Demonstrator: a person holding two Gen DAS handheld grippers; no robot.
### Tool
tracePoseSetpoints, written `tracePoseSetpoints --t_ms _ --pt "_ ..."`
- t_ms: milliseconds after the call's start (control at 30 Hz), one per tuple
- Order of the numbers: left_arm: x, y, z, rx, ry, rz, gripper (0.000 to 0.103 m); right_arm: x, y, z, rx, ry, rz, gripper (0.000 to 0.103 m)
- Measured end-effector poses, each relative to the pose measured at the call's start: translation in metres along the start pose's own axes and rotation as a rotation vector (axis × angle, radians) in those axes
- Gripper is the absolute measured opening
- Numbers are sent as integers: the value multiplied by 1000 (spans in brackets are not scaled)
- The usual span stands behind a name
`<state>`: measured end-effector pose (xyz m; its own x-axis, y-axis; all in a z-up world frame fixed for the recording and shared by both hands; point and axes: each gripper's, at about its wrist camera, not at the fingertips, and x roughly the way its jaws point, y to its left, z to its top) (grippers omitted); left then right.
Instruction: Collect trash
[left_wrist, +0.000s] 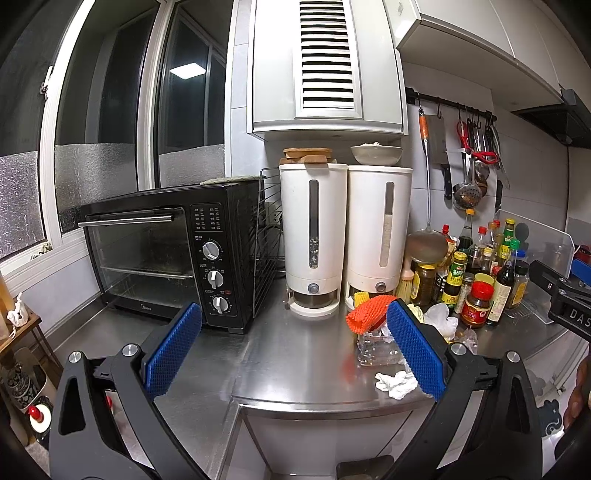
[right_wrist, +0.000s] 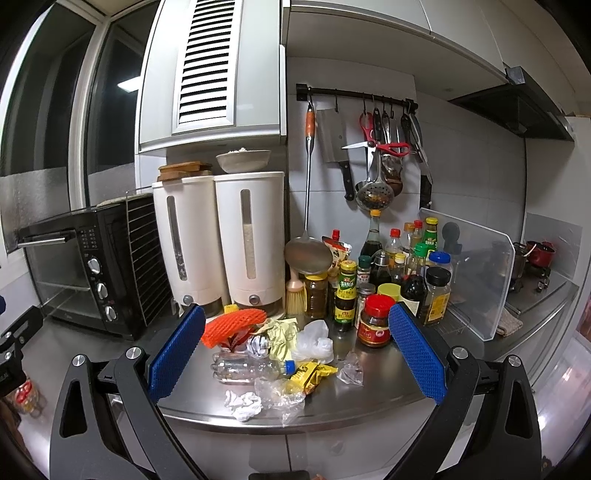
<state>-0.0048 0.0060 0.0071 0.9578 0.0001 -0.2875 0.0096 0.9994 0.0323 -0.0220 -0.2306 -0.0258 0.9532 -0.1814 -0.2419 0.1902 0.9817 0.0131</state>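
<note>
Right claw (right_wrist: 295, 354) wide open, empty — above bottle (right_wrist: 251, 367), left claw (left_wrist: 291, 350) likewise.

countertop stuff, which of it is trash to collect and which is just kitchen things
Trash: plastic bottle, orange foam net, yellow wrapper, crumpled tissue, clear plastic bag.

Just kitchen things: toaster oven, white dispensers, sauce bottles, hanging utensils.

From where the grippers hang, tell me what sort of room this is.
Most likely a home kitchen. A black countertop oven stands on the steel counter, sauce and seasoning bottles crowd the back wall, and a cleaver, scissors and ladles hang from a rail above them.
</note>
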Motion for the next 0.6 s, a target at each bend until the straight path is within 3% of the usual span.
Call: tracePoseSetpoints --t_ms 600 --pt "-2 0 0 1 -4 -5 95 0 3 2 -1 1 -1 100"
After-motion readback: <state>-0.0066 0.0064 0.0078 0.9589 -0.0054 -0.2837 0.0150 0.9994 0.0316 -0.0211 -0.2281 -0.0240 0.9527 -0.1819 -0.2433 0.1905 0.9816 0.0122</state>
